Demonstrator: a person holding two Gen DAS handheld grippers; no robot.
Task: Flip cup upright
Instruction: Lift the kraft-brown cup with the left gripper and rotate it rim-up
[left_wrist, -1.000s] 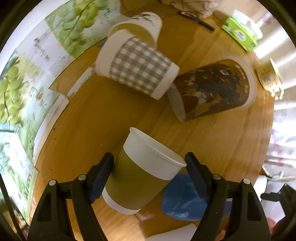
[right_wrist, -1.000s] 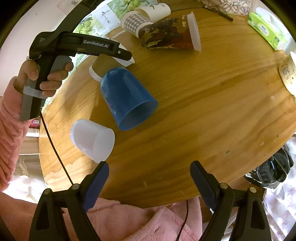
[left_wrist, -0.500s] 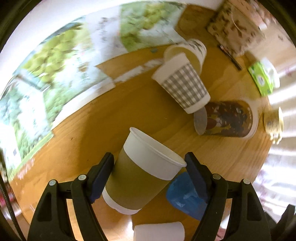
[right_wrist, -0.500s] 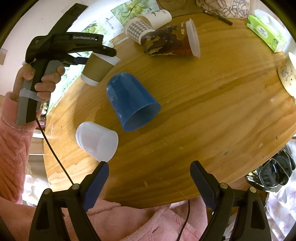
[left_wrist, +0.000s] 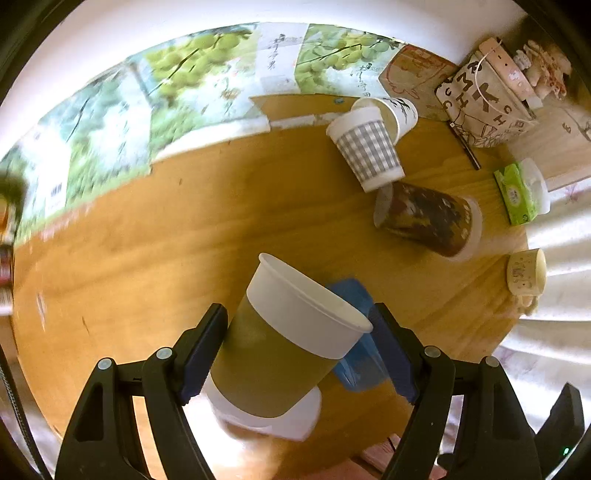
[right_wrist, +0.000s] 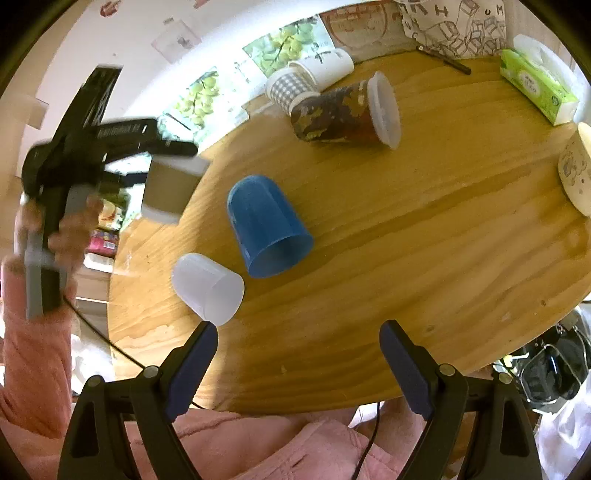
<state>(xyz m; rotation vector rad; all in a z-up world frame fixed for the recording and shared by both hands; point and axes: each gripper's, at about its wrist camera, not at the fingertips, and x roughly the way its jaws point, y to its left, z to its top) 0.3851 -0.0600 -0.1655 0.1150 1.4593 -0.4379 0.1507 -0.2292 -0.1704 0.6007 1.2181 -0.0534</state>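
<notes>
The left tool (left_wrist: 297, 360) grips a brown-sleeved paper cup (left_wrist: 280, 350) between its two fingers, rim tilted up and away, its white base nearest the camera. From the right wrist view the same cup (right_wrist: 171, 186) hangs lifted off the bench (right_wrist: 424, 236), out past its left edge, close to upright. The lettering along the left tool's body is too blurred to read.

Just beyond the held cup, partly hidden behind it, a blue plastic cup (left_wrist: 356, 332) lies on its side; a translucent white cup (right_wrist: 207, 286) lies beside it, near the bench's front-left edge.

The right tool (right_wrist: 298, 363) stands open with nothing between its fingers, over the bench's near edge. A broad stretch of bare wood runs ahead of it and to its right.

Farther off lie a brown patterned lidded cup (right_wrist: 343, 110), a grey checked paper cup (right_wrist: 290, 88) and a white printed cup (right_wrist: 328, 66), all tipped over. At the far right edge sit a green tissue pack (right_wrist: 535, 86), its print unreadable, and a cream mug (right_wrist: 576, 173). Grape posters (left_wrist: 166, 96) with handwritten characters back the bench.
</notes>
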